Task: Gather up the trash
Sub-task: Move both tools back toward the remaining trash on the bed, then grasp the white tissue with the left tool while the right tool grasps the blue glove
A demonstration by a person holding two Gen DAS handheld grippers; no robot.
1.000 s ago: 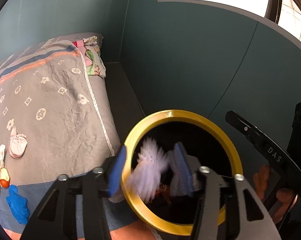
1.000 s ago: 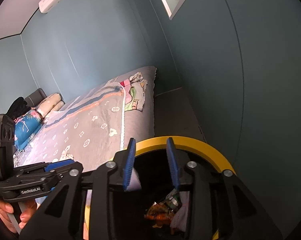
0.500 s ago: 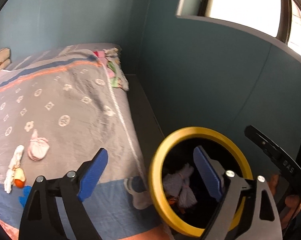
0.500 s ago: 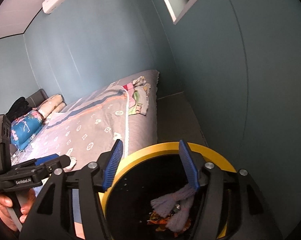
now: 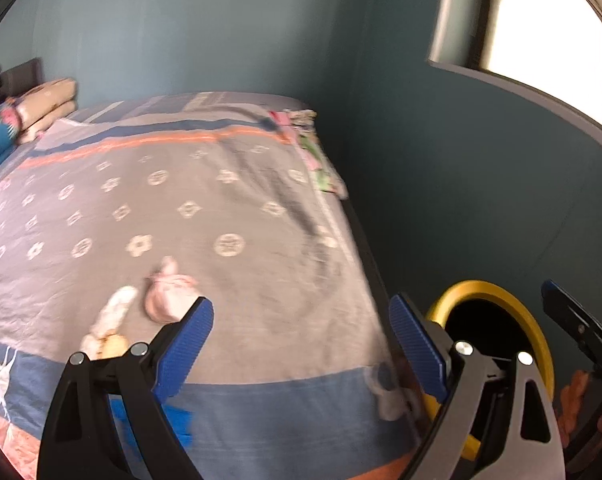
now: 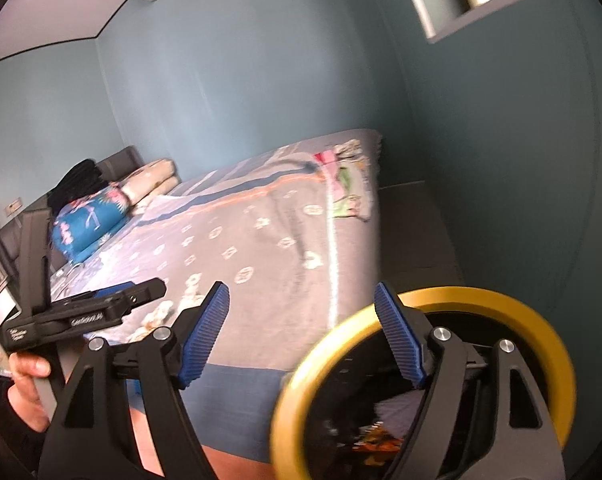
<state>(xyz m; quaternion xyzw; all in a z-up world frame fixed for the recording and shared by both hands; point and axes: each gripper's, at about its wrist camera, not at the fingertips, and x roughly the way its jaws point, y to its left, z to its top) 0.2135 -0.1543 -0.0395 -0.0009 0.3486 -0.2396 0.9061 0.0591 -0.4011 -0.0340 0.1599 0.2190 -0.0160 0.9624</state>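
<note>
A black bin with a yellow rim (image 5: 488, 289) (image 6: 513, 307) stands on the floor by the bed's corner. White and orange trash (image 6: 381, 434) lies inside it. My left gripper (image 5: 305, 344) is open and empty, above the bed's near edge, left of the bin. On the grey bedspread ahead of it lie a pinkish-white wad (image 5: 167, 300), a white scrap (image 5: 115, 310), an orange bit (image 5: 111, 345) and a blue piece (image 5: 175, 420). My right gripper (image 6: 301, 336) hangs over the bin's left rim with its jaws opening and nothing between them.
The bed (image 5: 221, 208) fills the left and middle, with pillows (image 6: 101, 208) at its head. Teal walls (image 5: 441, 184) close in on the right, leaving a narrow floor strip (image 6: 413, 224). A person's hand (image 6: 25, 368) holds the left gripper's handle.
A white wad that was between the left fingers dropped into the bin. Both grippers opened wide and swung left, away from the bin's mouth and toward the bed.
</note>
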